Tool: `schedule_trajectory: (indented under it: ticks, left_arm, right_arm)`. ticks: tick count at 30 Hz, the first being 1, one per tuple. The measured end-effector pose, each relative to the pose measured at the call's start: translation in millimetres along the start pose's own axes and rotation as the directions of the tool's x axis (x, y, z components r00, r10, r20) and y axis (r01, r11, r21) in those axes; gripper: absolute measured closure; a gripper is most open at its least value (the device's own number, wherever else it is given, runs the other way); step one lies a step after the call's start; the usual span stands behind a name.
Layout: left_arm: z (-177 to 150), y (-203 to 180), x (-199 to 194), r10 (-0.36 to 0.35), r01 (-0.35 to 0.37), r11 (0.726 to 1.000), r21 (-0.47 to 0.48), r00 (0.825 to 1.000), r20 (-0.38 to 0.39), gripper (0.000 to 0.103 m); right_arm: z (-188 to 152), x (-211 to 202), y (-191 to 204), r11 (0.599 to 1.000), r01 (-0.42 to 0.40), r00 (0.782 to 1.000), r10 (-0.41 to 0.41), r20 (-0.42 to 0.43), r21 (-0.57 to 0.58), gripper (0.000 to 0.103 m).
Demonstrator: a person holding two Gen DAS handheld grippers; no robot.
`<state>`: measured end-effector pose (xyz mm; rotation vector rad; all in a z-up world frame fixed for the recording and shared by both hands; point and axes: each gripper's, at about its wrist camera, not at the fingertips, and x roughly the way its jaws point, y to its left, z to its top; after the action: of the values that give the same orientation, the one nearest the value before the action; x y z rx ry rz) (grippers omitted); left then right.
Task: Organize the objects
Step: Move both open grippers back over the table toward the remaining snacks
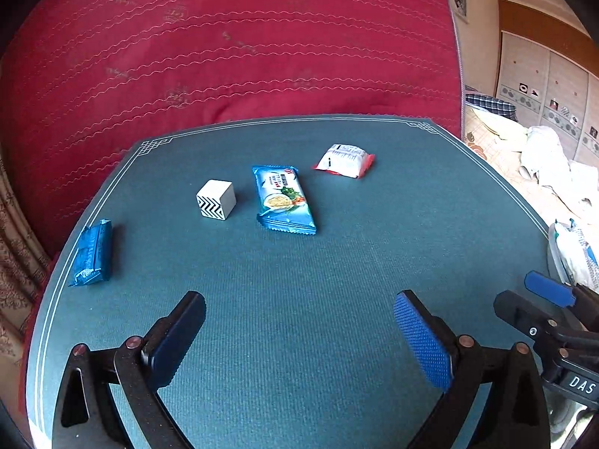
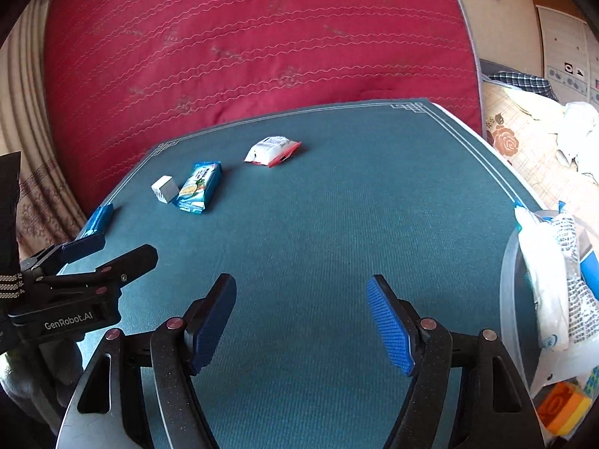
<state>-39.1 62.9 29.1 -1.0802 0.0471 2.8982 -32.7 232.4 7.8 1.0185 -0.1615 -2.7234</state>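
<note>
The left gripper (image 1: 299, 312), black-armed with ribbed blue pads, hangs nearest the lens over the teal mat-covered table (image 1: 337, 262), its jaws spread wide with only bare mat between them. Well ahead of those jaws and slightly to the left stands a small white cube with a black zigzag face (image 1: 216, 199). Just right of it lies a blue noodle-printed snack packet (image 1: 283, 199), and farther ahead to the right a white sachet with red ends (image 1: 344, 161). Far out to the left of the jaws, by the table's edge, sits a dark blue foil-wrapped block (image 1: 92, 253).

The right gripper (image 2: 301, 293) is likewise parted, less widely, and holds nothing. To the right of its jaws, at the table's edge, a clear plastic container (image 2: 509, 273) holds white wrappers and what may be an orange-and-yellow block, though the distortion there is strong. A red quilted bedspread (image 1: 224, 37) fills the background.
</note>
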Motion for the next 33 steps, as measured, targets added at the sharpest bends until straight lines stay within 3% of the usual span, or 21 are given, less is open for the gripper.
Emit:
schedule_trajectory:
  ticks: [10,23,31,33]
  left_arm:
    - [6.4,57.3,10.7,0.152,-0.153,0.984,-0.091,0.988,-0.023,0.001]
    - [23.7,149.1,33.5,0.357,-0.366,0.907,-0.21,0.931,-0.081,0.001]
    - [28.0,195.6,64.1,0.353,-0.391,0.878,-0.274,0.918,-0.18,0.001]
    - [27.5,202.8,71.9,0.33,-0.38,0.88,-0.284,0.92,-0.21,0.008]
  right_arm:
    - [-1.6,24.7,17.5,0.998,-0.054,0.997,0.053,-0.06,-0.01,0.027]
    - [2.2,36.1,35.0,0.997,-0.069,0.995,0.065,-0.08,-0.037,0.027]
    - [5.6,44.7,41.2,0.996,-0.069,0.993,0.064,-0.096,-0.051,0.027]
    - [7.1,47.8,42.6,0.996,-0.068,0.993,0.063,-0.102,-0.054,0.027]
